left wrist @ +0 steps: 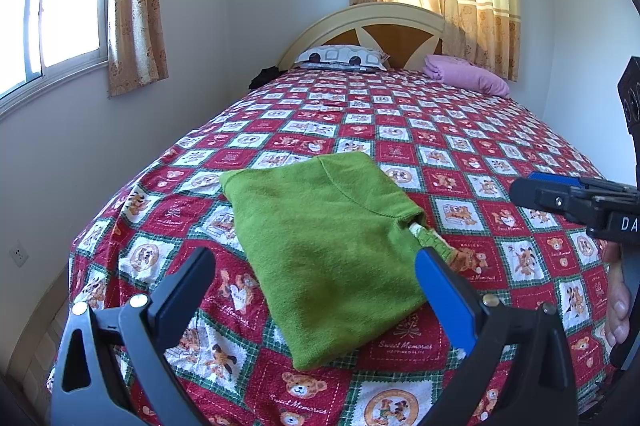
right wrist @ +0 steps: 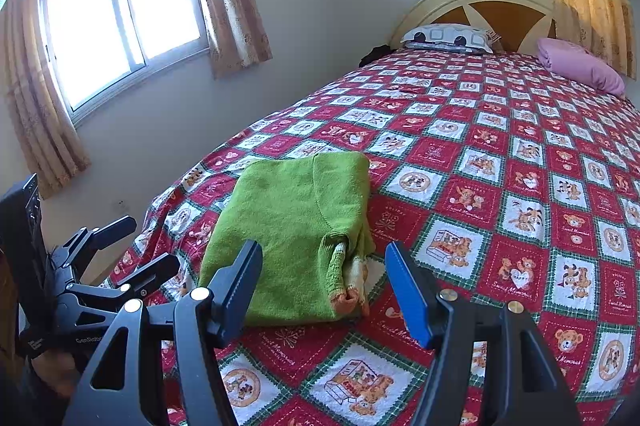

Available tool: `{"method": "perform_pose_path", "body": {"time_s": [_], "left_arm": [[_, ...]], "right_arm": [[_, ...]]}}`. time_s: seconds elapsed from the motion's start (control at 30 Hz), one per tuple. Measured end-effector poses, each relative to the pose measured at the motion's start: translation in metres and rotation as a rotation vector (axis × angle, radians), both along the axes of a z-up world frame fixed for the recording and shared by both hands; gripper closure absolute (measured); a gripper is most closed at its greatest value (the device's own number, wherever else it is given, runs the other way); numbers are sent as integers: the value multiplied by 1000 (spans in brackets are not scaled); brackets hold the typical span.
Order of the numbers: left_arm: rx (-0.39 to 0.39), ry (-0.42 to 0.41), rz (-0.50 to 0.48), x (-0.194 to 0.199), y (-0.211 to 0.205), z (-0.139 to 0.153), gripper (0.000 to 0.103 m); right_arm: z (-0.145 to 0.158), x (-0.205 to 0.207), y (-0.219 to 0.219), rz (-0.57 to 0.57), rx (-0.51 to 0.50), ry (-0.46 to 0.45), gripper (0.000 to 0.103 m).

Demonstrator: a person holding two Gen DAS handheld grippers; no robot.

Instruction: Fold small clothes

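Note:
A green knit sweater [left wrist: 320, 250] [right wrist: 296, 226] lies folded into a flat packet on the red patchwork bedspread [left wrist: 460, 129] [right wrist: 500, 145], near the bed's foot. An orange and white cuff [right wrist: 348, 290] pokes out at its near right corner. My left gripper [left wrist: 316, 262] hovers just short of the sweater, open, its fingers wide apart with nothing clamped between them. My right gripper [right wrist: 322, 254] is open too, its fingertips framing the cuff corner without pressing it. Each gripper shows at the side of the other's view: right gripper [left wrist: 560, 197], left gripper [right wrist: 144, 246].
A patterned pillow [left wrist: 344, 57] and a folded pink blanket [left wrist: 464, 73] lie at the headboard [left wrist: 368, 21]. The wall and a window [right wrist: 120, 17] run along the bed's left side. A hand [left wrist: 618, 306] holds the right gripper's handle.

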State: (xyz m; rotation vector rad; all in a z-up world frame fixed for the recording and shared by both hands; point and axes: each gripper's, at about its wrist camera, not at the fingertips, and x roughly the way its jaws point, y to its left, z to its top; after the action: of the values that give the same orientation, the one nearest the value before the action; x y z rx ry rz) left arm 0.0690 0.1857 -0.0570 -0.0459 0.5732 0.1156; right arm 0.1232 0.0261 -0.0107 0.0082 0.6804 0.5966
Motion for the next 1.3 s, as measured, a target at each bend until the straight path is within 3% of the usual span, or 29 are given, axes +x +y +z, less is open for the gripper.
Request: {"method": "perform_pose_path", "body": {"time_s": [0.77, 1.3], "left_arm": [[-1, -1, -8, 0, 0, 4, 0], [0, -6, 36, 1, 17, 7, 0]], "right_arm": [[8, -9, 0, -2, 34, -39, 38], [15, -16, 3, 15, 43, -66, 38]]}}
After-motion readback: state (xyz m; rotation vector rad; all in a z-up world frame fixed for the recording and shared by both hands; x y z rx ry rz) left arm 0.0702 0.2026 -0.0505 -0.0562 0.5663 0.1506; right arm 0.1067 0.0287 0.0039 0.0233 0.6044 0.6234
